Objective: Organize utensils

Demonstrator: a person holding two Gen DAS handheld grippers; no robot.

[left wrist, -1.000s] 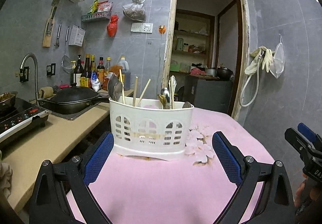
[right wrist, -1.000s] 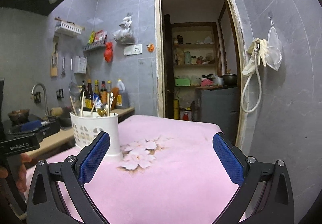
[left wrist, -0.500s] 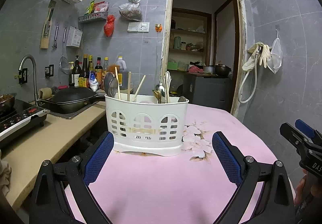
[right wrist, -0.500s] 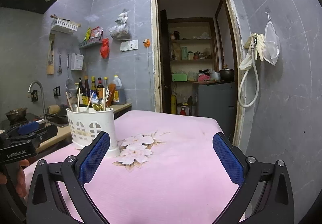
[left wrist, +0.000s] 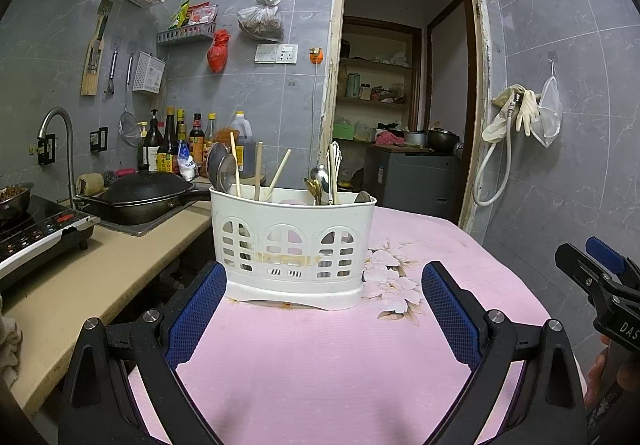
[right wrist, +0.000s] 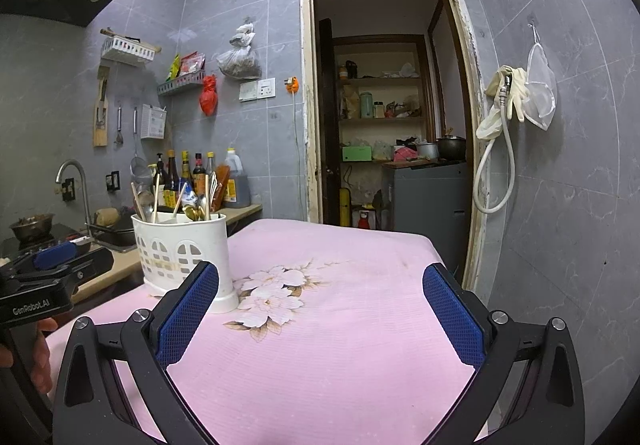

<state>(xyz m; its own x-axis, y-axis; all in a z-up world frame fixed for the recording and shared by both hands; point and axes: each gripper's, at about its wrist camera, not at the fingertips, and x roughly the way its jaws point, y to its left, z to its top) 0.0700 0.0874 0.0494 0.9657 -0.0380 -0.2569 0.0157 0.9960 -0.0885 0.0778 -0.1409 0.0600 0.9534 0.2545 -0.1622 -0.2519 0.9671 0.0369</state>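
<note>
1. The left tool (left wrist: 322,309) is spread wide and grips nothing. Its blue pads (left wrist: 194,315) frame the utensil caddy (left wrist: 294,245) from the near side without touching it, probably lined up this way so the caddy sits square ahead for a reach.
2. The right tool (right wrist: 320,315) is likewise spread wide and empty. It hangs over bare pink cloth to the right of the caddy, well apart from it, likely kept clear so the left tool has room.
3. The caddy stands upright on the pink-covered counter (left wrist: 340,365), just left of the flower print (left wrist: 390,279) on the cloth and near the counter's left edge.
4. It is white plastic, oval, with arched slotted openings in its wall and a worn strip across the front.
5. Inside it stand wooden chopsticks (left wrist: 258,175) leaning at different angles, large metal spoons (left wrist: 220,171) at the left end and smaller spoons (left wrist: 320,183) and handles towards the right. The mix looks partly sorted at best; I judge the sorting not yet finished.
6. Beyond the caddy, to its left, a black wok (left wrist: 144,191) sits on the kitchen worktop.
</note>
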